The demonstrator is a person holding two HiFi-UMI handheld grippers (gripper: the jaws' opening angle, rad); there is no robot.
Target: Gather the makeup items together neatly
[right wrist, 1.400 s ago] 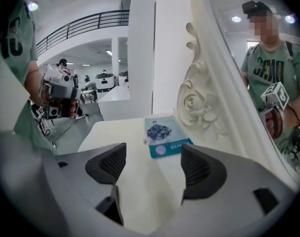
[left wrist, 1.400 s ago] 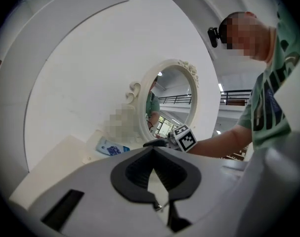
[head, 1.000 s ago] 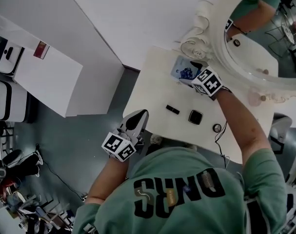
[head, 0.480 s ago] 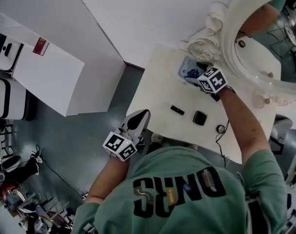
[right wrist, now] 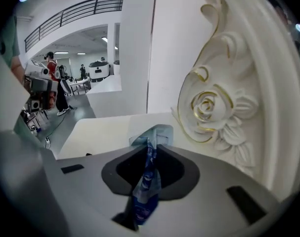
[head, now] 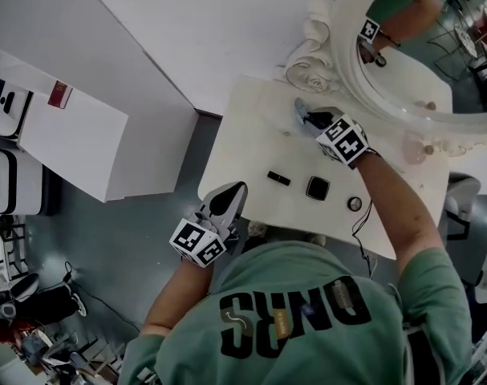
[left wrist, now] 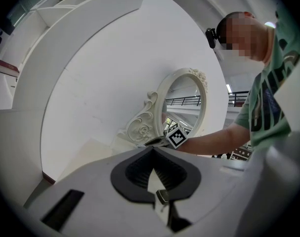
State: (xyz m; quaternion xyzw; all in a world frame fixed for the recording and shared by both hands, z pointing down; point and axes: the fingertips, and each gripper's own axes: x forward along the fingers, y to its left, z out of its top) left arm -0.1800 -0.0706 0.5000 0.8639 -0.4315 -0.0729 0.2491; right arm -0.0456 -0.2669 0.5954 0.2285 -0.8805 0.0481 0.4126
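Head view: the right gripper (head: pixel 310 119) pinches a blue sachet (head: pixel 300 109) close by the mirror frame (head: pixel 307 58), apart from the other makeup.
Head view: behind that gripper, toward the person, a black stick (head: pixel 278 178), a square compact (head: pixel 318 188) and a small round pot (head: pixel 355 204) lie on the table (head: pixel 243 135); I judge the sachet belongs back there, laid flat just beside the compact. Right gripper view: the jaws have just been closing and clamp the sachet edge-on, its end poking past the tips; lift it clear before moving it, so the thin pack neither buckles nor slips. Left gripper view: the left gripper (left wrist: pixel 152 149) has its jaws together with nothing between them.
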